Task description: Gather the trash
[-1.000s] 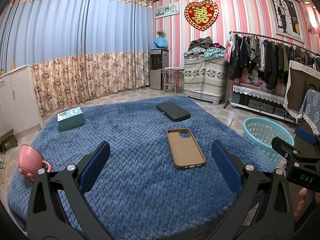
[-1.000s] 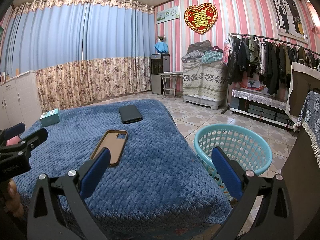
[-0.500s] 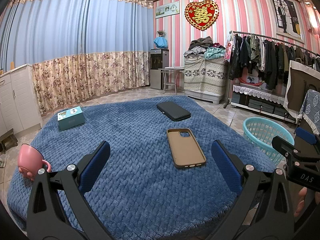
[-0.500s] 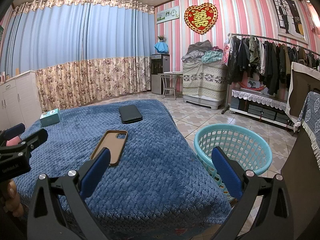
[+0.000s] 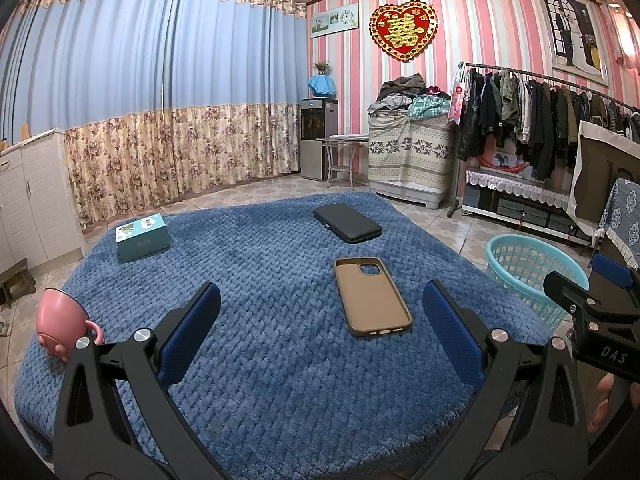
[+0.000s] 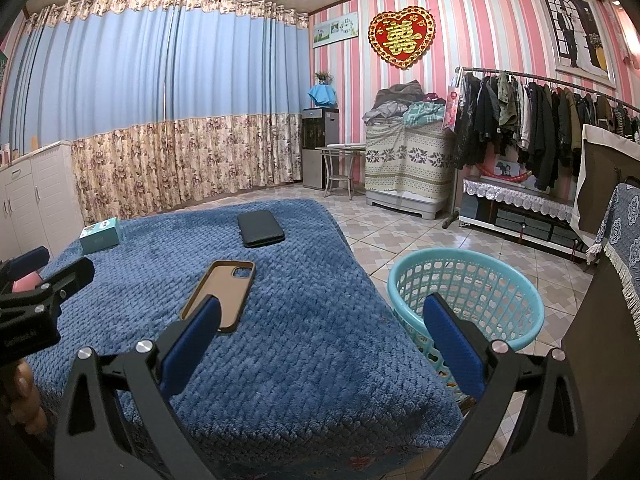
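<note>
Left gripper (image 5: 320, 332) fingers (image 5: 188, 336) spread wide above brown phone case (image 5: 372, 296).

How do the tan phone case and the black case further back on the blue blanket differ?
The tan phone case lies open side up, showing its hollow inside and a camera cutout; the black case shows only a solid, closed top with no opening. The tan one lies nearer the grippers, between the left gripper's open fingers in its view; the black one lies further back. Both lie flat on the blue blanket, untouched.
</note>
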Demonstrator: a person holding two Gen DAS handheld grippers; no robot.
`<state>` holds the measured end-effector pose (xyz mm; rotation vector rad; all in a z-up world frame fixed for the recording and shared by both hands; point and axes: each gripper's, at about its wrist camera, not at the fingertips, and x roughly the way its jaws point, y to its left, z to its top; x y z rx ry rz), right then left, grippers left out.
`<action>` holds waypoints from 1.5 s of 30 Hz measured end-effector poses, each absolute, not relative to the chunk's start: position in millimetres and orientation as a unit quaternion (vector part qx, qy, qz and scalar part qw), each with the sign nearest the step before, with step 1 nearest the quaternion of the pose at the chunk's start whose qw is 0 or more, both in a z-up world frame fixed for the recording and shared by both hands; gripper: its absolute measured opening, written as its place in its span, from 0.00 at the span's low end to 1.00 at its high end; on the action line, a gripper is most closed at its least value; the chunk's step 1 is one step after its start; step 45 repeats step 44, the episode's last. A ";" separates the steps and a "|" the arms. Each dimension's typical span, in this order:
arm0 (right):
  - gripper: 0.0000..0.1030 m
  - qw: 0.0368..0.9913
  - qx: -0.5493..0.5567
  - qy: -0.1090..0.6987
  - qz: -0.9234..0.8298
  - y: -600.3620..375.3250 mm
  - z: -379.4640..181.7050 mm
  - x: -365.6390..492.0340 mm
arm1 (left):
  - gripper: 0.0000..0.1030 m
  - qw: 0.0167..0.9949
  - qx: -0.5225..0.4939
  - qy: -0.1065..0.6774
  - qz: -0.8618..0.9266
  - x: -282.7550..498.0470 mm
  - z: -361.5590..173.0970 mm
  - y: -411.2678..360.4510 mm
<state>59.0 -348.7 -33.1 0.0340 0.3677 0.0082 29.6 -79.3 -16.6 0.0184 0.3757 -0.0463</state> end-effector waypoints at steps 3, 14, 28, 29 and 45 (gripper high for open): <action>0.96 0.983 0.017 0.183 0.004 -348.2 -33.4 59.3 | 0.95 0.982 0.010 0.186 -0.023 29.5 -16.7 -79.6; 0.96 0.983 0.016 0.183 0.004 -348.4 -33.4 59.2 | 0.95 0.982 0.010 0.185 -0.022 29.5 -16.9 -79.3; 0.96 0.983 0.016 0.184 0.004 -348.0 -33.5 59.3 | 0.95 0.982 0.009 0.185 -0.022 29.7 -16.2 -78.4; 0.96 0.983 0.016 0.184 0.004 -347.8 -33.6 59.3 | 0.95 0.982 0.009 0.185 -0.022 29.7 -16.3 -78.3; 0.96 0.983 0.015 0.184 0.004 -346.9 -33.9 59.8 | 0.95 0.982 0.006 0.188 -0.025 28.3 -12.7 -77.8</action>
